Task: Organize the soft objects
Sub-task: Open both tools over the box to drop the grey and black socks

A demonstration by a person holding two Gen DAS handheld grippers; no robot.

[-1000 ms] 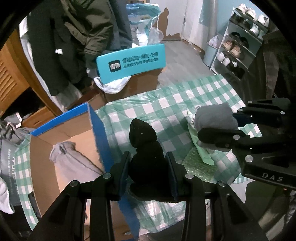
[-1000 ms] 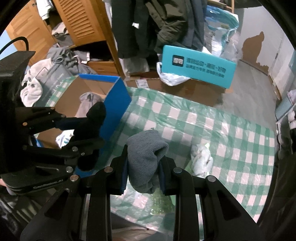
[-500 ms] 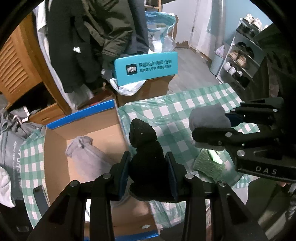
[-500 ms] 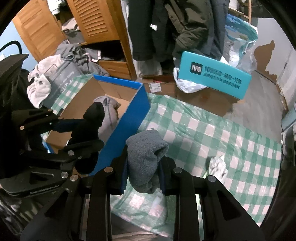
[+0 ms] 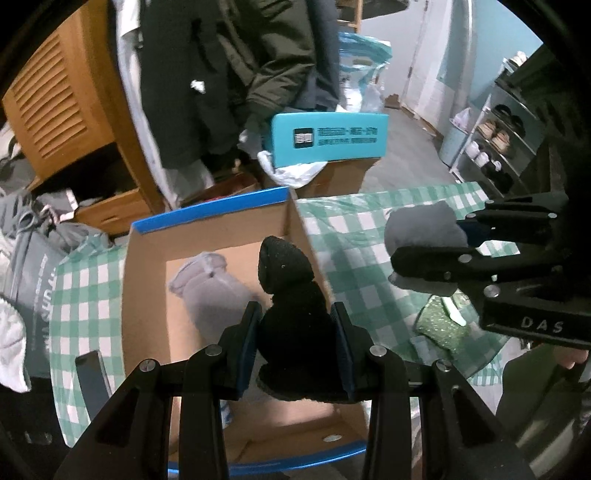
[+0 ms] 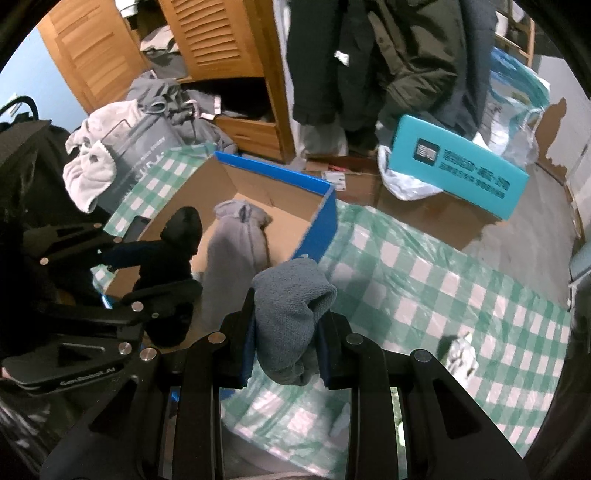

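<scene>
now, from the left wrist view, the left claw (image 5: 295,339) is clamped on a black knit roll (image 5: 291,295), fuzzy and lumpy with a rounded top, held over the open cardboard box (image 5: 147,295) with blue edges. one pale grey fleece bundle (image 5: 210,291) lies on the box's brown floor. to the right the right claw (image 5: 424,254) grips a grey-blue fleece roll (image 5: 421,229) above the green-and-white checked cloth (image 5: 354,277) on the tabletop, which has a glossy plastic sheen. this view alone shows a sparkly green pouch (image 5: 439,325) on the cloth under that claw, a dark flat phone-like slab (image 5: 92,373) left of the box, and a shoe rack (image 5: 498,147) at the far right.

from the right wrist view, the right claw (image 6: 284,343) is closed on the same grey-blue fleece roll (image 6: 288,314) (soft, folded over at the top), hanging just beside the box's blue corner (image 6: 321,221) over the checked cloth (image 6: 443,277). the left claw (image 6: 162,266) pinches the black knit roll (image 6: 177,236) over the box (image 6: 258,199), next to the pale grey fleece bundle (image 6: 236,240) inside. only here do a crumpled white scrap (image 6: 461,354) on the cloth and a louvred wooden wardrobe door (image 6: 207,33) show plainly. a teal rectangular carton (image 6: 458,173) sits on a brown box behind, in both views. soft rolls counted: three, two held and one in the box.
</scene>
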